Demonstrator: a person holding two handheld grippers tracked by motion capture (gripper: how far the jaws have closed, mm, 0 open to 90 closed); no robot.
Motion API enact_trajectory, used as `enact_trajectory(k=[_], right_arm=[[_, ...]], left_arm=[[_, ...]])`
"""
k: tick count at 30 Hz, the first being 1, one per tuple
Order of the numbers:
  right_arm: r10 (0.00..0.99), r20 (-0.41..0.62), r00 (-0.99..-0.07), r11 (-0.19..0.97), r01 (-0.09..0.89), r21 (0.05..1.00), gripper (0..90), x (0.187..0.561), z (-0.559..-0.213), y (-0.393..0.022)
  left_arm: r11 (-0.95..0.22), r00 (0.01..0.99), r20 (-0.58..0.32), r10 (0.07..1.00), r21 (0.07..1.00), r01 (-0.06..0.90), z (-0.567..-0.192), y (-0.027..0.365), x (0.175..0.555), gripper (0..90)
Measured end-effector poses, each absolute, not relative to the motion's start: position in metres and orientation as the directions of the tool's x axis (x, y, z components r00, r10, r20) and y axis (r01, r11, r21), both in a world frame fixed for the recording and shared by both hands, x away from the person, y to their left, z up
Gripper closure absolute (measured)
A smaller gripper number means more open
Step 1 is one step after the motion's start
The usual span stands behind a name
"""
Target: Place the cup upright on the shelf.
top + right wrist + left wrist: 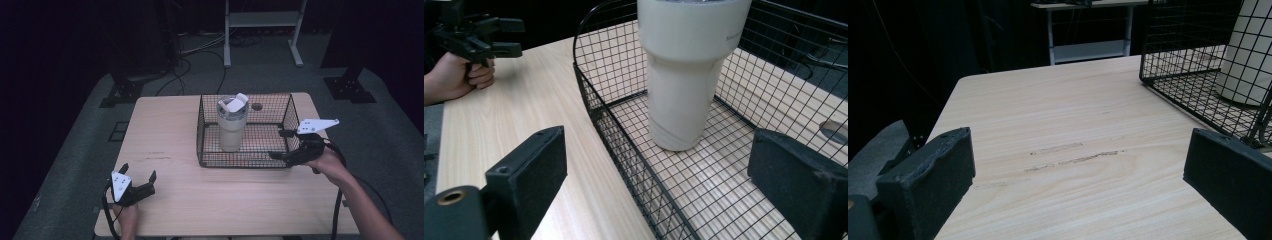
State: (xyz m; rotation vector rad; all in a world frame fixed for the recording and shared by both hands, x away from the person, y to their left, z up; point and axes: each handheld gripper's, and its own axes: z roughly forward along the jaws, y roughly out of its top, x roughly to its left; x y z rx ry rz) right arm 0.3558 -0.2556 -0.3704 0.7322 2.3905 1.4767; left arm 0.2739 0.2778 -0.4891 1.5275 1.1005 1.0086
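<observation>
A pale tumbler stood upright inside the wire basket on the table. The right gripper straddled the basket's near right corner, jaws wide (probably lining up a grasp). The left gripper rested well apart, also wide and empty.

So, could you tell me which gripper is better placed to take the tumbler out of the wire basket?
The right gripper, probably. It sits at the basket's right front corner, jaws open towards the tumbler standing inside. The left gripper is open too, but lies near the table's front left edge, well away.
</observation>
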Motion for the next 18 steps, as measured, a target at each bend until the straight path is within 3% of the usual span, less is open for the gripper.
enact_trajectory(k=[18], right_arm=[[0.505,0.056,-0.861,0.379,0.279,0.882,8.5,0.333,-0.387,-0.260]], left_arm=[[-0.127,0.248,0.083,0.965,0.978,0.168,-0.489,0.278,0.274,0.0]])
